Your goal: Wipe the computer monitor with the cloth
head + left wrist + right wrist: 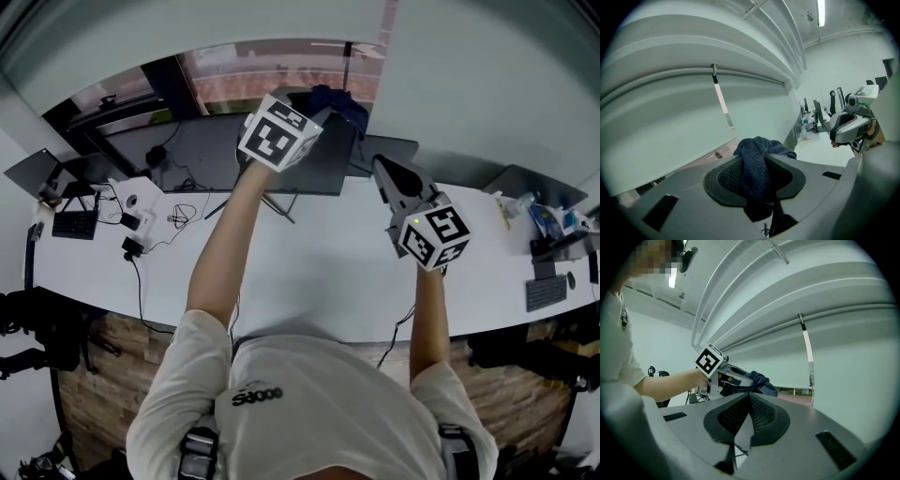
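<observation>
Jaws of the left gripper (758,187) clamp the dark blue cloth (756,161), raised at the computer monitor (216,155) near its top right corner; the right gripper (746,416) has its jaws pressed together, empty, just beside the screen's right edge, with bare white desk (309,272) below

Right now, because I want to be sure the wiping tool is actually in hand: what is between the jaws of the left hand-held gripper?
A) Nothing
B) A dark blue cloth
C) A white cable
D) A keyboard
B: in the left gripper view, the left hand-held gripper has its jaws closed on a dark blue cloth that bunches up between the pads.
</observation>
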Motion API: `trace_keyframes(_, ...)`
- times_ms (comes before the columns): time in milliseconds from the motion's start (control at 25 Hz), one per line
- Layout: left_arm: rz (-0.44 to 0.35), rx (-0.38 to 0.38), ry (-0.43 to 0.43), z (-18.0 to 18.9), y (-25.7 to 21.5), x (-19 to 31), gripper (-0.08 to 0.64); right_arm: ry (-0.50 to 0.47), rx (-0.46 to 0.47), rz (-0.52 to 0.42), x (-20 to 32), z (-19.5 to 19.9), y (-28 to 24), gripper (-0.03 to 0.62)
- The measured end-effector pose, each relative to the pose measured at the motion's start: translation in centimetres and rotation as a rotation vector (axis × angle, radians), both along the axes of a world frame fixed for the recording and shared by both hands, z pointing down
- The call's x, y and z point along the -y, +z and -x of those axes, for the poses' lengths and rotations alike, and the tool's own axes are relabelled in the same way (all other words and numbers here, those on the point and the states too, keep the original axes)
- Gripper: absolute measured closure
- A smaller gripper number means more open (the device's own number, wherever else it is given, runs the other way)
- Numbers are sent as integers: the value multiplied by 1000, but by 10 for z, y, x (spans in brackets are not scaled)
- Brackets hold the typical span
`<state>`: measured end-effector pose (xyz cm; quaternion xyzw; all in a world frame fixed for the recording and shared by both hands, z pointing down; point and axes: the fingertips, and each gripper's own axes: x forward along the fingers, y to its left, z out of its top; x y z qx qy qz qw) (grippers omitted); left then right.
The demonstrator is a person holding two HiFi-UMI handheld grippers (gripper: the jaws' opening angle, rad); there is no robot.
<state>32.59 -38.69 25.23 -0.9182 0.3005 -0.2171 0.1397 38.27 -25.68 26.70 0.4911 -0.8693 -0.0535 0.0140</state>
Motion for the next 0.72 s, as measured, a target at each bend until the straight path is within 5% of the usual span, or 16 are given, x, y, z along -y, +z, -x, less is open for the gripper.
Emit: trace_keyframes(720,-34,-25,-119,129,-2,25,433,-42,-25,43,16,106,6,586)
